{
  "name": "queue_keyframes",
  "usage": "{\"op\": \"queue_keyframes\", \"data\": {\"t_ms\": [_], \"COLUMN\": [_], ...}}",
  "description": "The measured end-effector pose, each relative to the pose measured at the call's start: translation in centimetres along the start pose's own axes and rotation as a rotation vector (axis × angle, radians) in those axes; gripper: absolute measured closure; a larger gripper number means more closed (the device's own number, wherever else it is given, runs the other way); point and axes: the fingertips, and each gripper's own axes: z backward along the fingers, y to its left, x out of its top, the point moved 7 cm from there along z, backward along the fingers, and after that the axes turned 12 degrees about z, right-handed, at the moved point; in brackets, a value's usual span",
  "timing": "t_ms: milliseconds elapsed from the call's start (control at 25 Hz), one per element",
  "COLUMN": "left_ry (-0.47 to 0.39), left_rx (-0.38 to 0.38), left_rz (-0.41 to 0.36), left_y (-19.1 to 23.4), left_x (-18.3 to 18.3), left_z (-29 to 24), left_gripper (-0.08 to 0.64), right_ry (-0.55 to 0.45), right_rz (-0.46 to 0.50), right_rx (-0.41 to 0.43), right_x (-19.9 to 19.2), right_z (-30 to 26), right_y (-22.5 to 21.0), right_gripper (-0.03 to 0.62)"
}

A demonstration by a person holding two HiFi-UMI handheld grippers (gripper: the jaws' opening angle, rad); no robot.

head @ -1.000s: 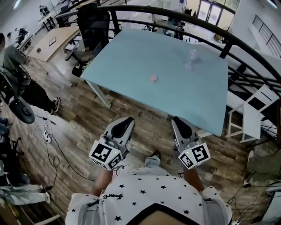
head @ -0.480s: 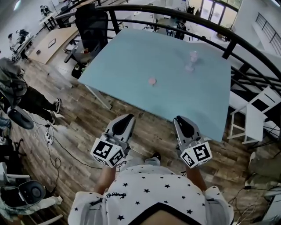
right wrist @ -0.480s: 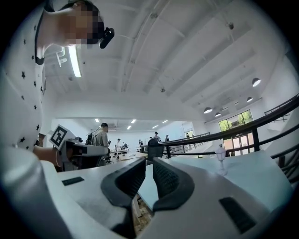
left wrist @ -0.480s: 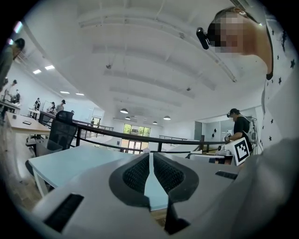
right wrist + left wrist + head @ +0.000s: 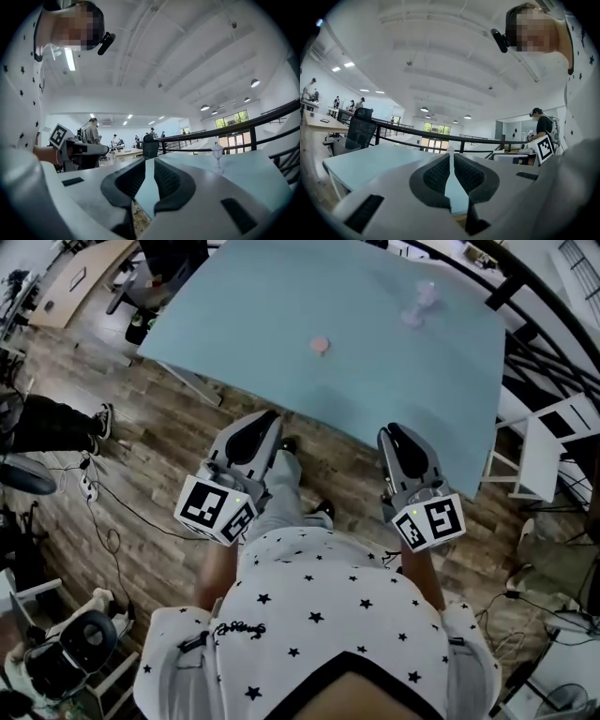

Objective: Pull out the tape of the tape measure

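We hold the left gripper (image 5: 451,161) level, short of the near edge of the table (image 5: 216,324). Its jaws are closed together and grip nothing. The tape measure (image 5: 321,345), a small pink disc, lies on the tabletop ahead, well apart from both grippers. The right gripper (image 5: 150,164) has just been opening its jaws. They stand a narrow gap apart, with nothing between them.

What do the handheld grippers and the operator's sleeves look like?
Left gripper and right gripper: light grey shells, black textured jaw pads, each with a white cube of black square markers. No cables visible. Operator's shirt: short-sleeved, white, black stars.
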Motion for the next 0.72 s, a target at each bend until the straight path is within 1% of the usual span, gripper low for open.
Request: {"op": "queue_keyframes", "data": {"t_ms": [160,280,480,600,720], "left_ry": [0.017,0.021,0.030,0.031,0.050], "left_rx": [-0.018,-0.056,-0.120,-0.127,-0.112], "left_rz": [0.019,0.018,0.017,0.014,0.029], "left_y": [3.3,5.5,9.6,12.1,14.7], "left_x": [0.8,2.1,4.3,5.4,5.7], "left_z": [-2.5,-5.4,-9.8,-11.7,-12.8], "left_gripper": [0.511,0.511,0.512,0.512,0.511], "right_ry": [0.027,0.039,0.068,0.093,0.127], "right_rz": [-0.007,-0.015,-0.020,-0.031,-0.053], "right_rx": [-0.034,-0.069,-0.104,-0.104,-0.108], "right_x": [-0.2,-0.3,-0.8,-1.7,-2.9], "right_z": [-2.9,-5.4,-10.6,-13.6,-15.9], "right_y": [-1.1,-2.3,-3.8,-4.5,-4.8], "right_gripper": [0.549,0.546,0.539,0.528,0.522]}}
